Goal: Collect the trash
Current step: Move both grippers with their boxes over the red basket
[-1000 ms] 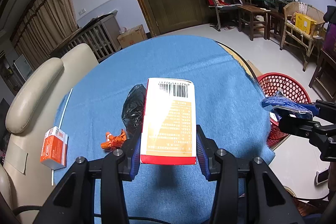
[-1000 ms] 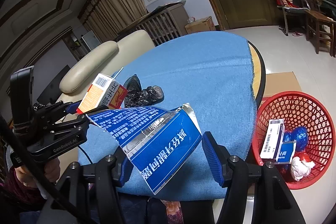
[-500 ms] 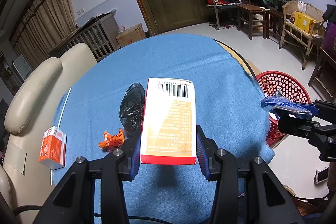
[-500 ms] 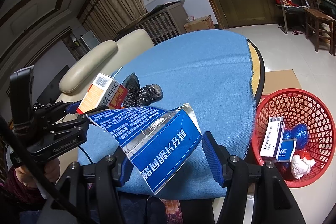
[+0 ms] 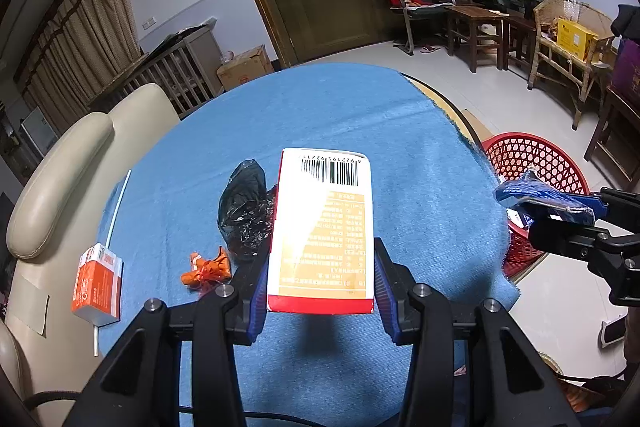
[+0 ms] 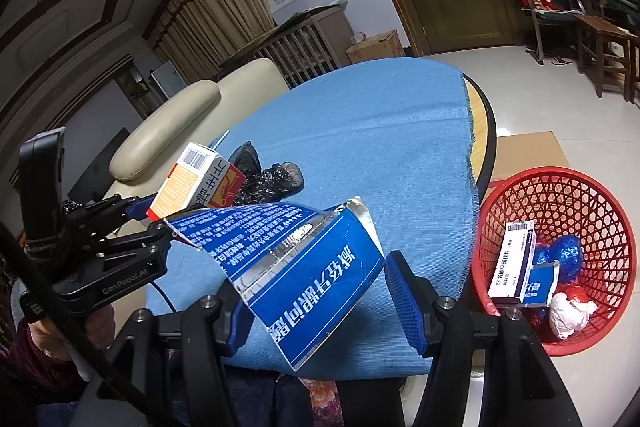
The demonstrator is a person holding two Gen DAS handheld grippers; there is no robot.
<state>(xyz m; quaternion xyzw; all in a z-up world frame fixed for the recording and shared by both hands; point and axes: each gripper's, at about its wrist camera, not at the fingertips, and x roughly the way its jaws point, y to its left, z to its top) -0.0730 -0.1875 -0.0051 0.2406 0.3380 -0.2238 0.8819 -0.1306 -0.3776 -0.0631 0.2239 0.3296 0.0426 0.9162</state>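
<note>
My left gripper is shut on an orange and white box with a barcode, held above the blue tablecloth. From the right wrist the same box shows at the left in that gripper. My right gripper is shut on a flattened blue foil packet over the table's near edge; the left wrist view shows it at the right. A red mesh basket stands on the floor to the right of the table. On the cloth lie a black plastic bag and an orange wrapper.
A small orange carton with a straw lies at the cloth's left edge, beside a cream armchair. The basket holds a white and blue box, blue foil balls and crumpled white paper. Flat cardboard lies behind the basket.
</note>
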